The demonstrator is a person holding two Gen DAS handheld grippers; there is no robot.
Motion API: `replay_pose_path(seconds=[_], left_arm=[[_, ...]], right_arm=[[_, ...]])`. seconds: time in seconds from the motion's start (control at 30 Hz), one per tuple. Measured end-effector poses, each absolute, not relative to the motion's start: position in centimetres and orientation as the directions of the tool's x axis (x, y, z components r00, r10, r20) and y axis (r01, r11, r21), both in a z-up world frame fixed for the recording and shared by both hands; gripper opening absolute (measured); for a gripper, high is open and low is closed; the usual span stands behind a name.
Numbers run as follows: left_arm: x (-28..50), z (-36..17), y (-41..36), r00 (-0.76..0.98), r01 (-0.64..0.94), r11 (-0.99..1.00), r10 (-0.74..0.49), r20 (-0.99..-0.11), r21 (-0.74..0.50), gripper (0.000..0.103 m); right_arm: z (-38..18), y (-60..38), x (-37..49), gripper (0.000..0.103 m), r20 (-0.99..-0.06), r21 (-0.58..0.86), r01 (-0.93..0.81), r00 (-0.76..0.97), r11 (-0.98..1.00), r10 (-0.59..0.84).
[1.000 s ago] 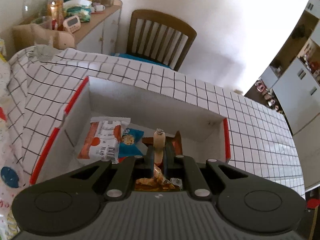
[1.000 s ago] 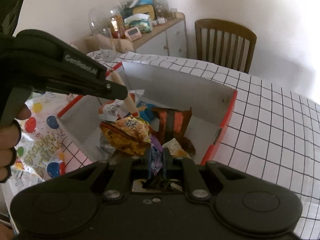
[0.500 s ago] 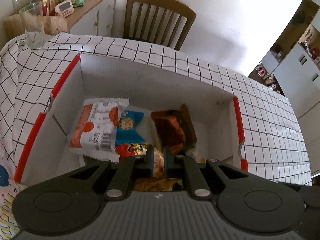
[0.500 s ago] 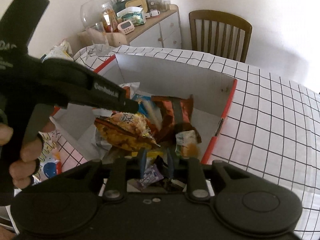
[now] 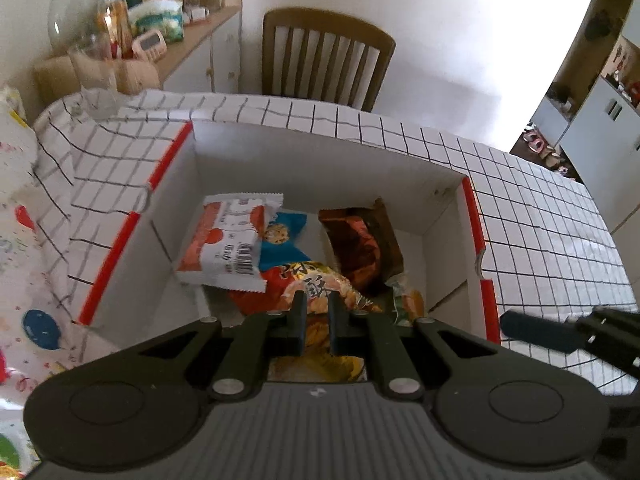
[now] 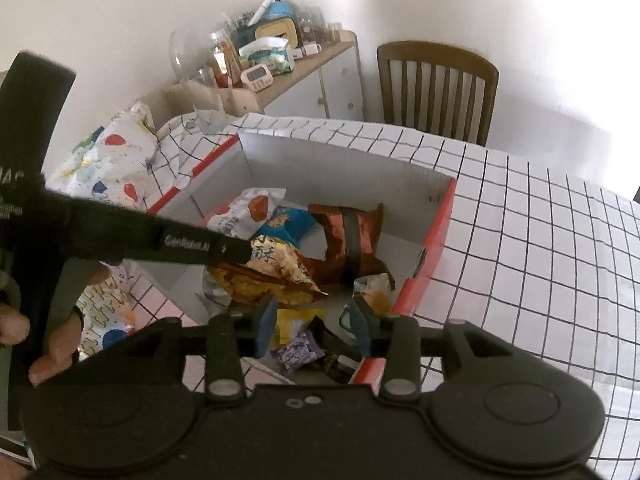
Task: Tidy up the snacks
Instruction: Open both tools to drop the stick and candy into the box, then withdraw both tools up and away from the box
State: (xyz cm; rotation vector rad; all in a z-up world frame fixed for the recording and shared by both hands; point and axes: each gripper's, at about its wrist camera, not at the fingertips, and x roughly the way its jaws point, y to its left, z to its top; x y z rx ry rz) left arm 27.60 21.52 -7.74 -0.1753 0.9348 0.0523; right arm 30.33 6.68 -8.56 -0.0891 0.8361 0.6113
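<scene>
A white cardboard box [image 5: 168,164] with red edges sits on the checked tablecloth and holds several snack packets. My left gripper [image 5: 317,300] is shut on an orange and yellow chips bag [image 5: 316,280], which rests on the pile in the box. From the right wrist view its tip [image 6: 240,249] pinches that same chips bag [image 6: 276,272]. My right gripper [image 6: 314,320] hangs over the box's near corner with its jaws opening. A purple packet [image 6: 298,350] lies loose below them beside a yellow packet [image 6: 294,320]; neither pad touches it.
Also in the box are a white and orange packet [image 5: 228,236], a blue cookie packet [image 5: 282,232] and a brown bag [image 5: 360,244]. A wooden chair [image 5: 328,56] and a cluttered sideboard [image 5: 208,28] stand behind the table. A balloon-print bag [image 6: 108,160] lies left of the box.
My right jaws have spread apart and the purple packet has dropped from them into the box. My left gripper has shifted over the box with the chips bag in it.
</scene>
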Motion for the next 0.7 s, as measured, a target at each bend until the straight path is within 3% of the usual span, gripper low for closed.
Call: replay_pose_path(seconds=[0.43, 0.5, 0.53, 0.57, 0.6, 0.7], left_arm=[[22.1, -5.0, 21.0, 0.660, -0.106, 0.987, -0.024, -0.751, -0.124, 0.014], [21.3, -4.7, 21.1, 0.668, -0.105, 0.986, -0.027, -0.743, -0.130, 0.027], [20.9, -4.4, 21.1, 0.677, -0.107, 0.985, -0.026, -0.736, -0.133, 0.048], [20.5, -4.2, 21.0, 0.684, -0.111, 0.984, -0.023, -0.729, -0.135, 0.079], [20.0, -3.9, 21.0, 0.700, -0.117, 0.983, -0.017, -0.714, -0.138, 0.088], [18.9, -3.1, 20.8, 0.728, -0.119, 0.985, 0.000, -0.686, -0.126, 0.091]], right_arm=[[-5.3, 4.3, 27.2, 0.063, -0.635, 0.175, -0.565, 0.561, 0.806, 0.531], [-4.8, 4.0, 26.8, 0.064, -0.621, 0.178, -0.568, 0.569, 0.804, 0.540], [-4.6, 3.9, 26.6, 0.065, -0.615, 0.179, -0.570, 0.572, 0.802, 0.543], [-4.4, 3.7, 26.3, 0.067, -0.608, 0.180, -0.571, 0.575, 0.801, 0.547], [-4.2, 3.6, 26.1, 0.070, -0.600, 0.180, -0.573, 0.580, 0.800, 0.551], [-3.5, 3.3, 25.5, 0.075, -0.576, 0.181, -0.580, 0.592, 0.794, 0.563]])
